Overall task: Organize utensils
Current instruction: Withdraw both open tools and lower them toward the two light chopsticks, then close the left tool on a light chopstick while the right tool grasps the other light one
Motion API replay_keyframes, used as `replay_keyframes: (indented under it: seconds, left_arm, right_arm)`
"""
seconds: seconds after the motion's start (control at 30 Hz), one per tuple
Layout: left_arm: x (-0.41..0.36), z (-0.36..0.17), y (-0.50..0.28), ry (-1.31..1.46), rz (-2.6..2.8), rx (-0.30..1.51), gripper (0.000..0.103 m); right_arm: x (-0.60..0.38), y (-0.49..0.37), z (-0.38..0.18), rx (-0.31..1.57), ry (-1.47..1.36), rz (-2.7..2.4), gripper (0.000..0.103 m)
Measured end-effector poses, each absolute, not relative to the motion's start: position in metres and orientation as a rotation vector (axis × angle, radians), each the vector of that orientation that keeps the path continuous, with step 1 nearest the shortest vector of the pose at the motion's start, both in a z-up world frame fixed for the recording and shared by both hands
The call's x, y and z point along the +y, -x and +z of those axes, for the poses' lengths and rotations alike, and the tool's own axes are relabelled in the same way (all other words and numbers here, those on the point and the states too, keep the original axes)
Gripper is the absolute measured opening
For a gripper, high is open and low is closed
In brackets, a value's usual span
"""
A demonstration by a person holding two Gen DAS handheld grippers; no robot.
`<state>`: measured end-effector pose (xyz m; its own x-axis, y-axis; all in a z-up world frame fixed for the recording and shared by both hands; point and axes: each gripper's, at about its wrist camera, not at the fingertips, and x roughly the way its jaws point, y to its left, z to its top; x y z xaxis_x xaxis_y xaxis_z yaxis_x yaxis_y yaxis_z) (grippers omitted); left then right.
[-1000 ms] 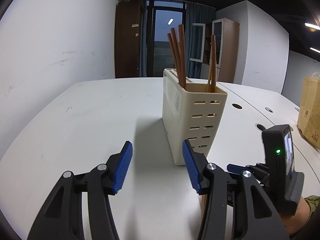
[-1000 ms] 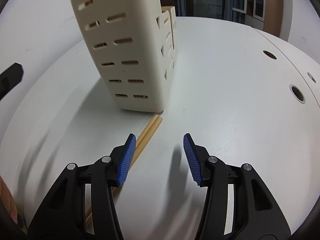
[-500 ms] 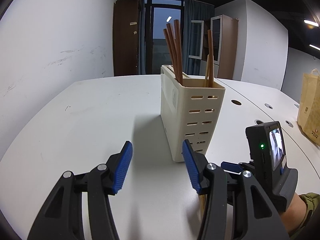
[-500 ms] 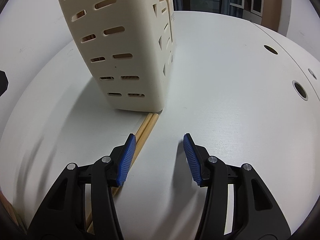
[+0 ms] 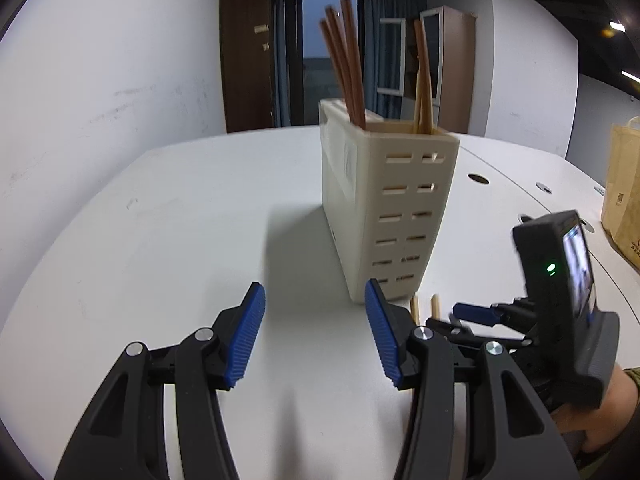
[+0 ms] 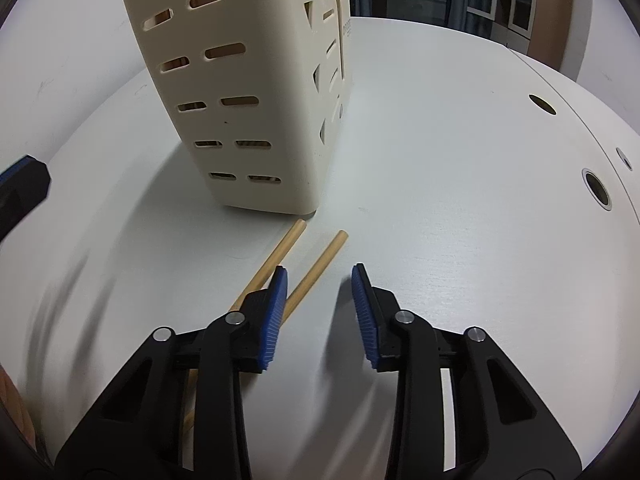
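A cream slotted utensil holder (image 5: 400,208) stands on the white table (image 5: 180,220), with dark brown chopsticks (image 5: 346,64) and lighter ones (image 5: 424,80) upright in it. Two light wooden chopsticks (image 6: 320,268) lie on the table at its base (image 6: 260,120), their ends slightly apart. My right gripper (image 6: 320,276) hangs low over them and its jaws are closing. One stick lies between the jaws beside the left pad (image 6: 276,312); the other passes under that finger. The right pad touches nothing. My left gripper (image 5: 316,336) is open and empty, just short of the holder.
A brown paper bag (image 5: 624,200) stands at the table's right edge. Round cable holes (image 6: 596,192) run along the table's right side. A person's hand (image 5: 608,408) holds the right gripper's body (image 5: 560,280) close beside my left gripper. A white wall lies to the left.
The right jaws have narrowed. The two chopsticks, side by side before, have spread apart, and one now lies between the jaws. The left gripper has hardly moved.
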<state>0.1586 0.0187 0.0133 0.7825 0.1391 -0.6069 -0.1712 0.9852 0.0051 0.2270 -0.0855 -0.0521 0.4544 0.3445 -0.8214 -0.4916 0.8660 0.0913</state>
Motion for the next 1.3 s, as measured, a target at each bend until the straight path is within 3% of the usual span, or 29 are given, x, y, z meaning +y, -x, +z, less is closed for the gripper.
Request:
replay_keyframes:
  seconds: [0.53,1.07,1.13,1.3]
  left_arm:
    - [-0.004,-0.028,-0.185,0.046,-0.020,0.875,0.051]
    - [-0.038,-0.061,-0.215,-0.081,-0.108,1.044,0.051]
    - [-0.043,-0.063,-0.219,-0.102,-0.107,1.047,0.038]
    - [-0.045,-0.060,-0.227,-0.128,-0.123,1.069,0.023]
  right_arm:
    - [-0.113,-0.233,-0.046,1.004,0.151,0.573,0.005]
    - [-0.115,-0.244,-0.045,1.009,0.190,0.594,0.005]
    - [-0.113,-0.242,-0.045,1.006,0.194,0.598,0.005]
    - [-0.108,-0.238,-0.046,0.993,0.212,0.595,0.005]
